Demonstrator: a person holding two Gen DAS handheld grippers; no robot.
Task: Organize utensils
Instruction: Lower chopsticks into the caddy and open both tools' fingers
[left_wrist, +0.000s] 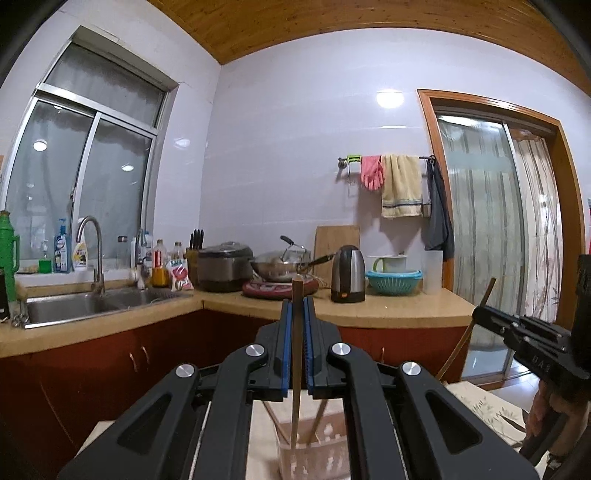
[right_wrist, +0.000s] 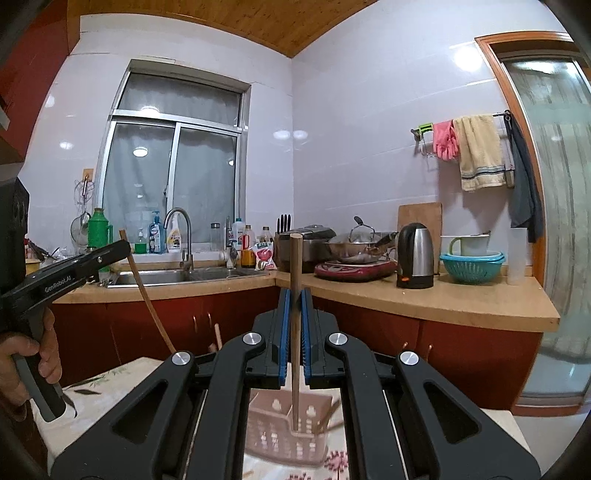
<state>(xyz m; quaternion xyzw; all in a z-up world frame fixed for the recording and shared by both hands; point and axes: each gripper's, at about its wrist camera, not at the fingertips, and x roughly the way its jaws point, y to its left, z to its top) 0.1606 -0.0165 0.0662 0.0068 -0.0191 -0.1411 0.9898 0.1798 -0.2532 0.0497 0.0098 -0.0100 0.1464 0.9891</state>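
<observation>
1. Left wrist view: left gripper (left_wrist: 297, 314) clenched on one wooden chopstick (left_wrist: 296, 354), held upright between the blue pads (left_wrist: 283, 354). Its lower end hangs over the pink slotted holder (left_wrist: 314, 454), which stands on the cloth-covered worktop (left_wrist: 491, 410) below; whether the tip touches the holder cannot be told.
2. Same view: at least 2 more sticks lean inside the holder, blurred.
3. Same view, right edge: right gripper (left_wrist: 480, 314) seen side-on, a second chopstick (left_wrist: 466, 332) clamped in it and tilted, a hand (left_wrist: 546, 417) on its handle.
4. Same view, room: white tiled walls, wooden ceiling (left_wrist: 332, 22), L-shaped tan counter (left_wrist: 388, 306) over red cabinets. Count: 1 steel sink (left_wrist: 92, 302), 1 kettle (left_wrist: 347, 273), 1 wok (left_wrist: 280, 266), 1 teal colander (left_wrist: 393, 280), 1 cutting board (left_wrist: 336, 243), 1 window (left_wrist: 85, 166), 1 sliding door (left_wrist: 498, 229).
5. Right wrist view: the right gripper grasps its chopstick upright, top end above the fingers, lower end reaching down to the holder; at least 2 other sticks lean at the holder's right side.
6. Same view, left edge: the left gripper side-on, its chopstick slanting down toward the worktop; a hand wraps the handle.
7. Same view, wall rail (right_wrist: 465, 118): 1 pink glove (right_wrist: 445, 140), 1 yellow towel (right_wrist: 480, 151), 1 dark cloth (right_wrist: 524, 192).
</observation>
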